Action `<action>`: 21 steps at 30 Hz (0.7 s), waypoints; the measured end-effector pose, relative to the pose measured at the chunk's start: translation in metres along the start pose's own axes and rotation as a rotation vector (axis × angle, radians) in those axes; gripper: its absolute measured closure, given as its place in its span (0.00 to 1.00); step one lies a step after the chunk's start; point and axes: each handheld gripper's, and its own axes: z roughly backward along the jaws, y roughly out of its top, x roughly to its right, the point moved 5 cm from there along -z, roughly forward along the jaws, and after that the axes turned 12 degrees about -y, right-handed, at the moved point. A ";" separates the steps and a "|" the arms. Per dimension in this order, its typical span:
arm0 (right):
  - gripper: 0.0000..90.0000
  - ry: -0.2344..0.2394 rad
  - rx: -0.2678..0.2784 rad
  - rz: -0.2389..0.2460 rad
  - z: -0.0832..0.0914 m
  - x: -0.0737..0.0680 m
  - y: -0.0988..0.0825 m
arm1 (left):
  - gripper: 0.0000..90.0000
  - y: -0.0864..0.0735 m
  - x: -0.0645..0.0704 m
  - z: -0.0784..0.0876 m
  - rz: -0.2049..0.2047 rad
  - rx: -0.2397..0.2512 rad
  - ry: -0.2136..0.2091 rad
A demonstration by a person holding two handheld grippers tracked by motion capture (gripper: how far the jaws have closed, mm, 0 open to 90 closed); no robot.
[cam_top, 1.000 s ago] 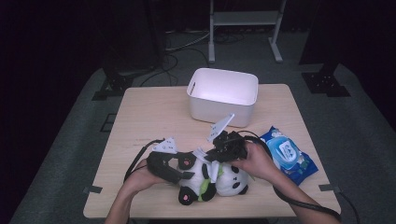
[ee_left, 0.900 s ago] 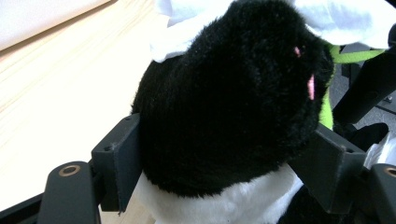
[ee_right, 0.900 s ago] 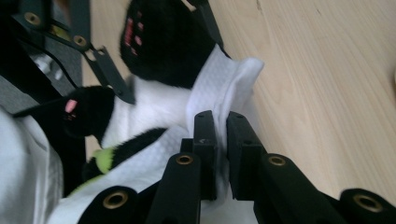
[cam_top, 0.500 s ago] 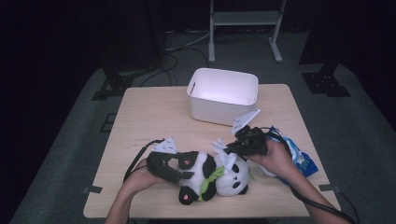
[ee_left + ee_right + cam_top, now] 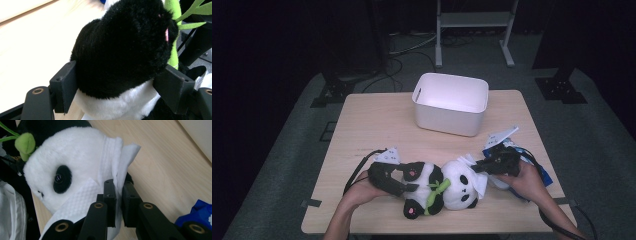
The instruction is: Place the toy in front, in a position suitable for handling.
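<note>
Left tongs (image 5: 404, 186): clamped on a black plush limb of the soft black-and-white panda toy (image 5: 439, 189); in the left gripper view each pad (image 5: 63, 87) presses into the fur on either side. The hold looks meant to pin the toy flat so it cannot slide while its face is worked on.

Panda toy: lies on its side near the front edge of the pale wooden table (image 5: 377, 125), between the two hands, head towards the right, a green bamboo sprig (image 5: 437, 192) at its chest.

White open plastic bin (image 5: 451, 102): stands behind the toy, well apart from it, probably the place for used wipes.

White embossed wet wipe (image 5: 117, 162): draped against the panda's white cheek beside its black eye patch, folded over so a clean face meets the fur.

Right tongs (image 5: 119, 195): pinched shut on the wipe's fold, held against the head; judged to be wiping the face.

Blue wipe packet (image 5: 539, 172): lies at the right table edge, under the right hand (image 5: 524, 182), handy for the next sheet.
</note>
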 end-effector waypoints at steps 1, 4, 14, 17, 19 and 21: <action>0.91 0.000 -0.004 -0.003 0.000 0.000 -0.001 | 0.26 0.000 0.000 0.000 0.000 0.001 -0.001; 0.91 -0.002 -0.007 0.012 0.001 -0.002 0.005 | 0.26 0.000 0.000 0.000 -0.002 -0.003 -0.003; 0.91 0.049 0.013 0.139 -0.011 -0.035 0.065 | 0.26 0.001 0.002 0.001 -0.014 -0.007 -0.008; 0.91 0.065 -0.027 0.189 -0.022 -0.046 0.076 | 0.26 0.001 0.002 0.001 -0.019 -0.011 -0.008; 0.91 0.076 -0.046 0.196 -0.028 -0.050 0.080 | 0.26 0.001 0.002 0.001 -0.020 -0.011 -0.008; 0.92 0.095 -0.057 0.201 -0.035 -0.055 0.084 | 0.26 0.001 0.003 0.001 -0.022 -0.013 -0.009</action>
